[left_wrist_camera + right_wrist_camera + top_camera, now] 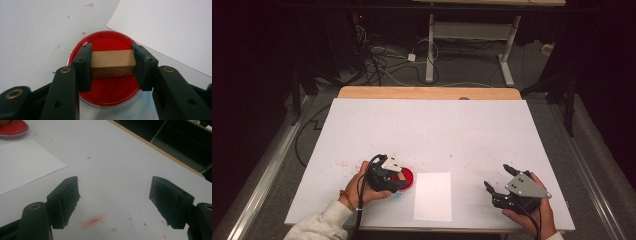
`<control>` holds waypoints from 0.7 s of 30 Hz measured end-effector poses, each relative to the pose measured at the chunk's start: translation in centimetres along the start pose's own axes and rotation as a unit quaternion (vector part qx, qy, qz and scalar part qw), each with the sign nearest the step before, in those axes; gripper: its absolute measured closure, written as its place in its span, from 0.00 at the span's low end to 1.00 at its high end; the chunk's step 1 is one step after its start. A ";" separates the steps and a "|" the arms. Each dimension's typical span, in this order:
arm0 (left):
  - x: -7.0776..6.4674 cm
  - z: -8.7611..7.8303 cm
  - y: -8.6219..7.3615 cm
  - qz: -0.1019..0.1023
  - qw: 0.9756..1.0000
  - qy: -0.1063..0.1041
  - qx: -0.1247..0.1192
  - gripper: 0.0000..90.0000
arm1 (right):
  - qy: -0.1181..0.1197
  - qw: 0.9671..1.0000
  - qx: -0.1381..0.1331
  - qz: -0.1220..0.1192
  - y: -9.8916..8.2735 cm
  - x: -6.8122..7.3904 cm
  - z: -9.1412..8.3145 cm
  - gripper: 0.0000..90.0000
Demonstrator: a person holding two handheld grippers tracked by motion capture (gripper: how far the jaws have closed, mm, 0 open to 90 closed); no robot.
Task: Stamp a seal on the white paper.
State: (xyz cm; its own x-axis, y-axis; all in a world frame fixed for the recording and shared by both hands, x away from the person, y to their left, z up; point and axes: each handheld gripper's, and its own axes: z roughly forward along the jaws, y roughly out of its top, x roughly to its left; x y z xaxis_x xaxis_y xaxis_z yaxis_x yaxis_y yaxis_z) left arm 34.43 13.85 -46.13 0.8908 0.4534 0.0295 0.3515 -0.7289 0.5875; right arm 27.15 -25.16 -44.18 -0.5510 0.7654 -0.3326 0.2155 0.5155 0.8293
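Your left gripper is at the near left part of the table, and its jaws are closed on a small wooden block. In the left gripper view the two pads press on the two short ends of the block, so the block lies across between them, level and with its long side facing the camera. The block is held over a round red dish with red paint inside; I cannot tell if the bottom of the block touches the paint or is a little above it. In the high view the red dish sits just left of a white sheet of paper, and one corner of this sheet comes close to the dish rim in the left gripper view. A pale blue smear is on the table beside the near edge of the dish. Your right gripper is at the near right part of the table, well apart from the dish, and its jaws stand wide open with nothing between them. In the right gripper view you see under the open jaws small red spots and one red smear on the white surface, and the paper and the dish are far to the left.
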 end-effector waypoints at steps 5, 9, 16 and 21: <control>0.0 -1.0 0.4 -0.001 1.000 0.022 -0.013 0.59 | 0.006 1.000 -0.001 -0.002 0.0 0.2 0.0 0.27; 0.1 -1.8 0.8 -0.001 0.999 0.028 -0.027 0.59 | 0.005 1.000 0.002 -0.001 -0.3 0.2 -0.1 0.27; 0.2 -3.4 1.3 0.007 0.998 0.039 -0.050 0.59 | 0.001 1.000 -0.003 -0.003 -0.2 0.3 -0.3 0.27; 0.2 -4.3 1.7 0.006 0.997 0.043 -0.063 0.59 | 0.000 1.000 -0.005 0.001 -0.2 0.1 -0.4 0.27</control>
State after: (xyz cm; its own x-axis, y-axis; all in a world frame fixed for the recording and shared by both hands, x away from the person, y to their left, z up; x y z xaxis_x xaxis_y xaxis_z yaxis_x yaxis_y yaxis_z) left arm 33.93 14.91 -41.65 0.8647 0.4913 0.1042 0.2967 -0.6671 0.6833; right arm 26.71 -25.38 -44.20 -0.5512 0.7660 -0.3308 0.2089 0.5105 0.8341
